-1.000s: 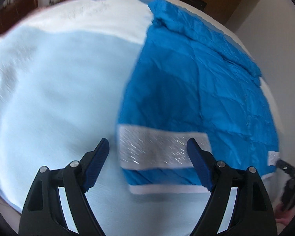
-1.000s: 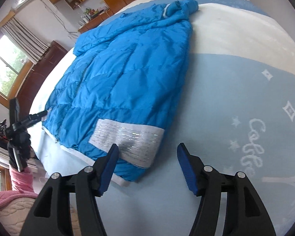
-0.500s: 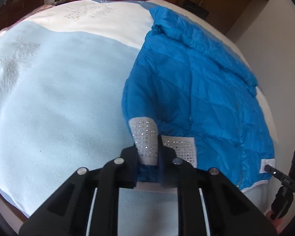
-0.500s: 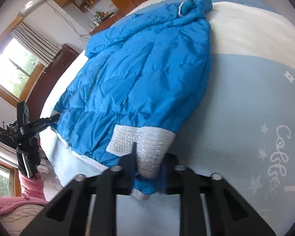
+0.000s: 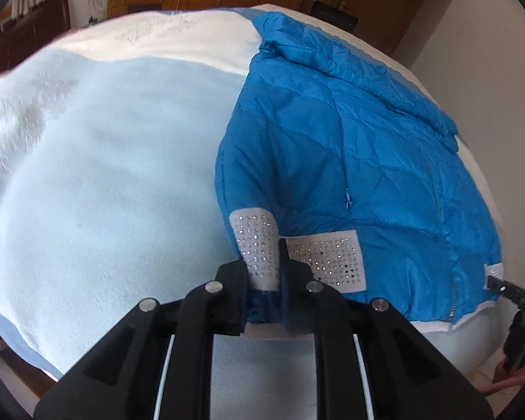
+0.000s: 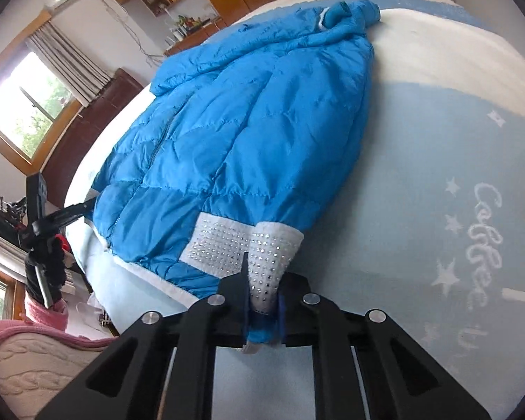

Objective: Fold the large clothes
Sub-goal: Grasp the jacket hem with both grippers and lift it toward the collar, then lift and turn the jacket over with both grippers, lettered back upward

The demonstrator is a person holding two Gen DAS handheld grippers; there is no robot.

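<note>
Two hand-held grippers, left [image 5: 264,290] and right [image 6: 262,301], each pinch a studded white band at the hem corners of a blue jacket [image 6: 248,122] lying flat along the bed's [image 5: 105,175] near edge; no fold made yet.

Blue quilted puffer jacket [image 5: 350,161] lying flat, zipped, collar at the far end, on pale blue blanket; white rhinestone-studded hem band [image 6: 227,245] pinched upward at both near corners.
</note>
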